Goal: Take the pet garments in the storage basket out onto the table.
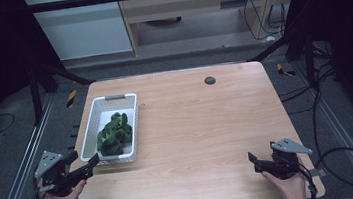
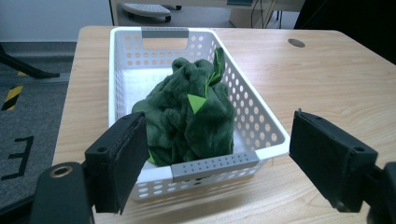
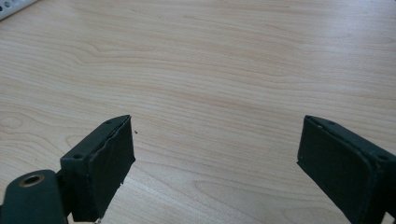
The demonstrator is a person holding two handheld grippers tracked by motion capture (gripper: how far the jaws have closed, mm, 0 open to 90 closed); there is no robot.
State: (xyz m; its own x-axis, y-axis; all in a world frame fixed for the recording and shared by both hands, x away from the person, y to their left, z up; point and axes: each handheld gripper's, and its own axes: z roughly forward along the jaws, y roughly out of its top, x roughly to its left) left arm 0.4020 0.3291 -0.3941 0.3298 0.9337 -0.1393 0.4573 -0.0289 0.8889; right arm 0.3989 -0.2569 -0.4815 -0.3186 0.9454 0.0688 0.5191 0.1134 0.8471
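Now a white basket (image 1: pixel 111 129) with holes in its walls stands on the left half of the wooden surface (image 1: pixel 203 126), its long sides running from near to far. Inside it lies a crumpled dark green cloth (image 1: pixel 114 135) with a few bright green patches, heaped toward the near end; in the left gripper view the cloth (image 2: pixel 189 114) rises above the rim of the basket (image 2: pixel 254 123). Grey handle strips mark the 2 short ends of the basket.

At the near left corner of the surface, the left gripper (image 1: pixel 83 171) is held just beside the near end of the basket, pointing at it, apart from the cloth. In its own view the left gripper (image 2: pixel 217 156) has its jaws spread wide, 1 on each side of the basket's near wall, with nothing between them.

Over at the near right edge, well apart from the basket, the right gripper (image 1: pixel 258 163) points left across bare wood. Seen along its own jaws, the right gripper (image 3: pixel 215 161) is also wide, empty, above plain wood grain.

A small dark round cap (image 1: pixel 209 80) sits in the surface at the far side.
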